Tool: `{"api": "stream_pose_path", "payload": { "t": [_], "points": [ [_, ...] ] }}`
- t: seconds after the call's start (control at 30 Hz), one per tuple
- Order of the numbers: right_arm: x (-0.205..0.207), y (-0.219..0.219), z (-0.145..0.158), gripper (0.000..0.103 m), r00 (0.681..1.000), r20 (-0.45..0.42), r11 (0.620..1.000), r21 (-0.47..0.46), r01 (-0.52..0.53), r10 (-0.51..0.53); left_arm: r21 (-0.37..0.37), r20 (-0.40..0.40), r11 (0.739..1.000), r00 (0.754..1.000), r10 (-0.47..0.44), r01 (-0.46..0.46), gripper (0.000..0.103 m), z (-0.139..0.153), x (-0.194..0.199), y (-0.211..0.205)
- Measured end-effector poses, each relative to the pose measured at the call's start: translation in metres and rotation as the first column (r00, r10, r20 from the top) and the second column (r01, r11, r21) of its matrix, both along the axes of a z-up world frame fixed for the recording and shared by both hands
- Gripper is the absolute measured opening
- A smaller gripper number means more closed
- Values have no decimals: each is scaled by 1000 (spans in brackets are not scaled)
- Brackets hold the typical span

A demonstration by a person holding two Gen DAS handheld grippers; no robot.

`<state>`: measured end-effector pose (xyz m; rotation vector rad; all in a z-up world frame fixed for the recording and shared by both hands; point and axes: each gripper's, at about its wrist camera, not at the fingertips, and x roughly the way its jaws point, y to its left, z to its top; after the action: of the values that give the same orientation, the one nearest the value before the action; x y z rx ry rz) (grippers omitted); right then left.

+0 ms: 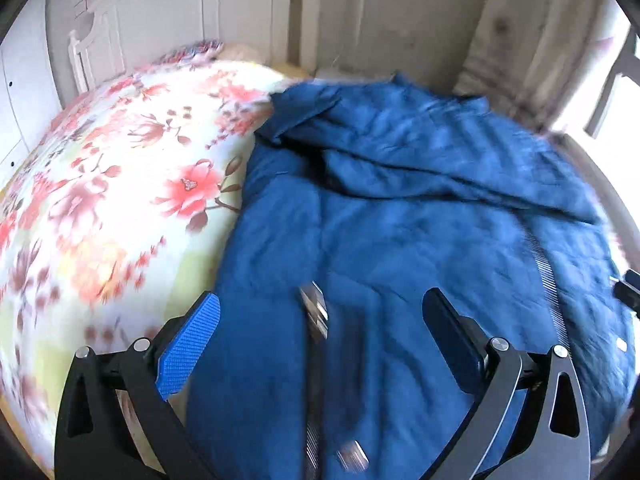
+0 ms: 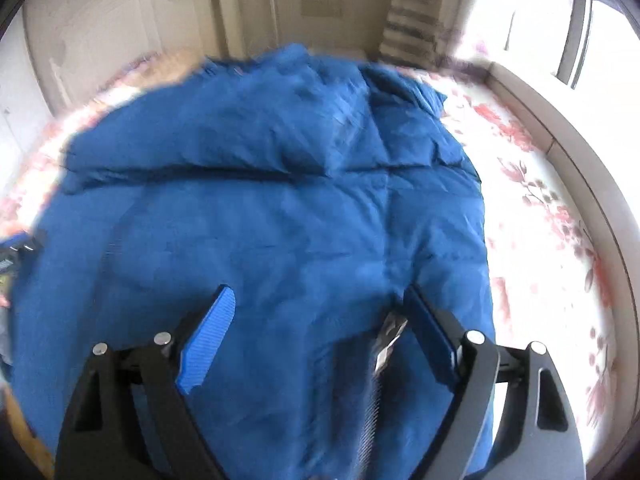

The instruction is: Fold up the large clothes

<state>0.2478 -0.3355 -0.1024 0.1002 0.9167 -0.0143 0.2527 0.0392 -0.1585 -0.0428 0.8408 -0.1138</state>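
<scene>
Blue coat [image 2: 280, 208] lies spread on the bed [image 1: 100, 168], zipper [image 2: 384, 344] up. Left tool [image 1: 320, 316] and right tool [image 2: 316, 312] both spread, holding nothing, probably just above the fabric. Pinch hem corners evenly, fold toward collar.

We see a deep blue padded jacket [image 1: 400, 216], one solid colour with no print, crossed by faint stitched lines. A silver-grey zipper [image 1: 544, 264] runs along its edge, and a shiny silver zipper pull [image 2: 390, 336] glints against the blue. Under it lies a floral bedspread [image 1: 120, 184]: a white and pale yellow-green ground scattered with coral-pink and red blossoms and brownish-maroon leaves and stems. We see the headboard [image 1: 132, 12] in plain white. The left gripper [image 1: 320, 316] and right gripper [image 2: 320, 312] are black with silver rivets; each carries one bright blue ribbed pad [image 2: 208, 344].
</scene>
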Motion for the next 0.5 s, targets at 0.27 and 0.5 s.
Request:
{"api": "stream_pose_path", "payload": {
  "t": [0.27, 0.5],
  "points": [
    [-84, 93, 6, 87, 968, 69, 966, -117, -232, 241, 168, 20, 971, 984, -178, 172, 99, -34, -57, -71],
    [-95, 97, -31, 94, 972, 53, 971, -85, -223, 228, 144, 32, 979, 988, -152, 146, 98, -31, -70, -53]
  ]
}}
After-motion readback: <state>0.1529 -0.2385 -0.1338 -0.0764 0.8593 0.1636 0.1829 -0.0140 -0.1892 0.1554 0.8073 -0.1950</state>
